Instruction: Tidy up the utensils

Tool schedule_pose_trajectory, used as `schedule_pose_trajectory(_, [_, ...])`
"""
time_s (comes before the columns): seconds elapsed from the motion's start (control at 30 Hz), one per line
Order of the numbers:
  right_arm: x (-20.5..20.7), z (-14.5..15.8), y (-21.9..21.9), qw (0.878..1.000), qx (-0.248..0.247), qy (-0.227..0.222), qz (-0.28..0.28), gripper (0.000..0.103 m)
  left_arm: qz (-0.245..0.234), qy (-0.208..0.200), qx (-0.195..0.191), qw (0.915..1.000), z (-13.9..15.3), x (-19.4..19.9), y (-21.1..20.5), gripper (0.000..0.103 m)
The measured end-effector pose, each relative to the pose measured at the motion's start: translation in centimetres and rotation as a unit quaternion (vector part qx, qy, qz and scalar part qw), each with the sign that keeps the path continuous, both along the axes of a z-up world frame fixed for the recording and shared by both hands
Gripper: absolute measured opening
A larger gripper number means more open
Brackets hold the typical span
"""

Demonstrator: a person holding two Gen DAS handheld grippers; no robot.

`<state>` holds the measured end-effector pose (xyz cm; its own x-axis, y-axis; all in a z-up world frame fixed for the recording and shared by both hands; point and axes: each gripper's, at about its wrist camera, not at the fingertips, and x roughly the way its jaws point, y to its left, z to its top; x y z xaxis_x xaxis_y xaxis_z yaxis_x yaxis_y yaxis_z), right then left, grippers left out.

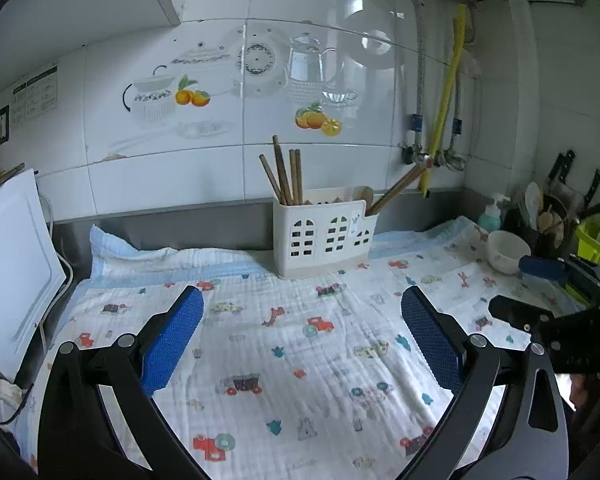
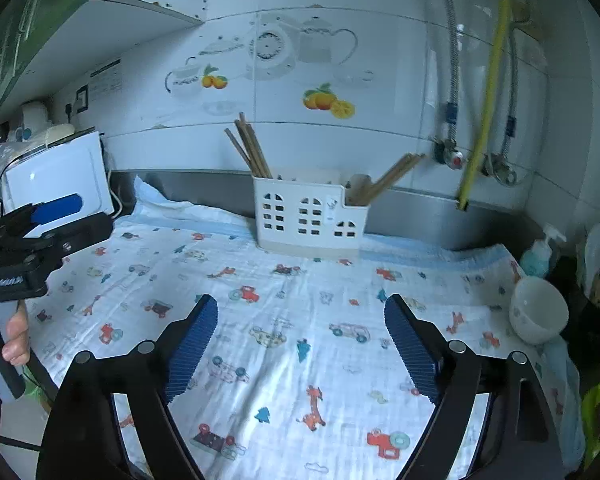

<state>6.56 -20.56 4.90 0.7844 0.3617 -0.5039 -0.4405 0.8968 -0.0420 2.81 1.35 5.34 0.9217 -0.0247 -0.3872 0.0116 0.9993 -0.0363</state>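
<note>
A white utensil holder [image 1: 324, 236] [image 2: 310, 218] with window-shaped holes stands on the patterned cloth against the back wall. Several brown chopsticks [image 1: 286, 172] [image 2: 252, 148] stick up from its left compartment. More chopsticks [image 1: 396, 190] [image 2: 388, 178] and a wooden spoon [image 1: 366, 196] lean out of its right compartment. My left gripper [image 1: 302, 326] hangs open over the cloth, well in front of the holder, with nothing between its blue pads. My right gripper [image 2: 300, 334] is also open and empty, a similar distance short of the holder.
A white bowl [image 1: 508, 250] [image 2: 538, 314] sits at the cloth's right edge, by a teal soap bottle [image 2: 540, 252] and a rack of knives and ladles [image 1: 560, 208]. A white board [image 1: 12, 264] leans at the left. Pipes and a yellow hose [image 1: 446, 100] run down the wall.
</note>
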Motion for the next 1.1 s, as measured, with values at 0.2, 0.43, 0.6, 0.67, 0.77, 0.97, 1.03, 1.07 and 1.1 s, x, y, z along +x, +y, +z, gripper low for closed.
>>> schedule_pose_trajectory(0.2, [-0.2,-1.0,-0.8,1.0,-0.008,0.0,-0.025,0.091,0.004,0.001,0.004,1.0,-0.5,-0.8,-0.2,0.098])
schedule_pose_trajectory(0.43, [-0.3,-1.9,-1.4,0.999,-0.009,0.008,-0.041,0.093,-0.007,0.014,-0.029,0.9995,-1.5,-1.4,0.4,0.098])
schedule_pose_trajectory(0.6, [-0.2,-2.2,-1.4,0.999,-0.004,0.012,-0.041,0.094,-0.004,0.022,-0.039,0.999,-2.4,-1.6,0.8,0.098])
schedule_pose_trajectory(0.67, [-0.2,-2.2,-1.4,0.999,-0.006,0.013,-0.041,0.094,-0.003,0.025,-0.044,0.9987,-2.6,-1.7,1.0,0.098])
schedule_pose_trajectory(0.77, [-0.2,-2.5,-1.5,0.999,-0.002,0.016,-0.042,0.094,-0.001,0.031,-0.048,0.9984,-2.8,-1.6,1.3,0.098])
schedule_pose_trajectory(0.97, [0.0,-2.8,-1.5,0.999,0.001,0.021,-0.042,0.094,-0.002,0.04,-0.059,0.9975,-3.3,-1.4,1.4,0.098])
schedule_pose_trajectory(1.03, [0.1,-2.9,-1.5,0.999,0.001,0.022,-0.042,0.095,-0.004,0.046,-0.06,0.9971,-3.5,-1.2,1.3,0.098])
schedule_pose_trajectory(1.07, [0.1,-3.0,-1.5,0.999,0.001,0.022,-0.042,0.095,-0.003,0.048,-0.058,0.9971,-3.6,-1.1,1.3,0.098])
schedule_pose_trajectory(1.1, [0.1,-2.9,-1.5,0.999,0.001,0.022,-0.043,0.095,-0.002,0.05,-0.058,0.9971,-3.7,-1.1,1.2,0.098])
